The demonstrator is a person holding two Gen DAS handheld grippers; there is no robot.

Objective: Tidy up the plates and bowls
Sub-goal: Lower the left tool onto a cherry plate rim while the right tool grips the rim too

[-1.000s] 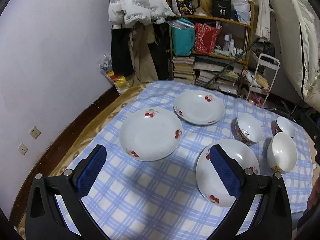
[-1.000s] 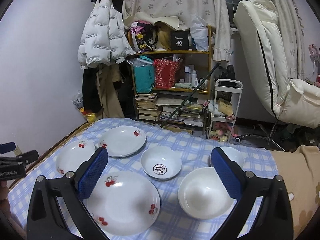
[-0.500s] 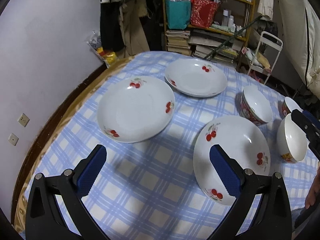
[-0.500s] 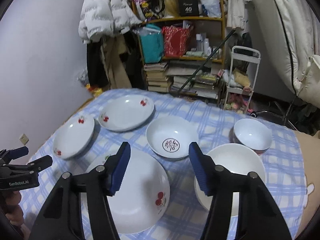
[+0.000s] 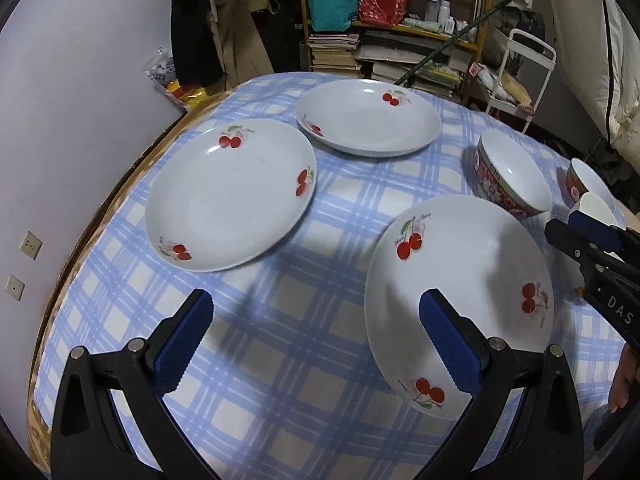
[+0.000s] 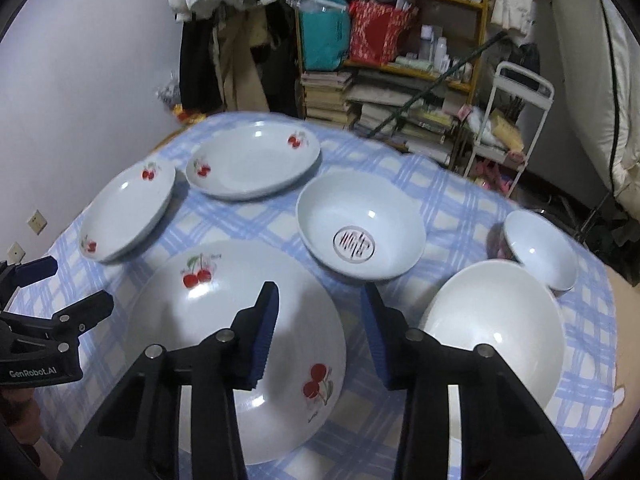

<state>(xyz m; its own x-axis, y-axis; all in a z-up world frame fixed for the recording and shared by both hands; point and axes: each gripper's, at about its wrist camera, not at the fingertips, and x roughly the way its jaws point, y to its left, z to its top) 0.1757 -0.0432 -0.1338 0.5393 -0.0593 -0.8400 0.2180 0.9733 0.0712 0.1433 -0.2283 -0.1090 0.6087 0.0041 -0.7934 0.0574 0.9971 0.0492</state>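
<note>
On the checked table (image 5: 280, 344), 3 cherry-print plates and 3 bowls lie singly, none stacked yet — the sorting has barely begun. The near plate (image 6: 236, 344) sits at the table's near edge, the left plate (image 5: 232, 194) by the left edge, the far plate (image 5: 368, 118) toward the far edge. The right gripper (image 6: 318, 332) hovers over the near plate's right rim; its jaws have just been narrowing, nothing between them — probably sizing for a thin rim. The left gripper (image 5: 316, 344) hangs spread wide, empty, its right finger over that plate's left rim. The patterned bowl (image 6: 360, 226), white bowl (image 6: 496, 332) and small bowl (image 6: 540, 254) cluster toward the right edge.
</note>
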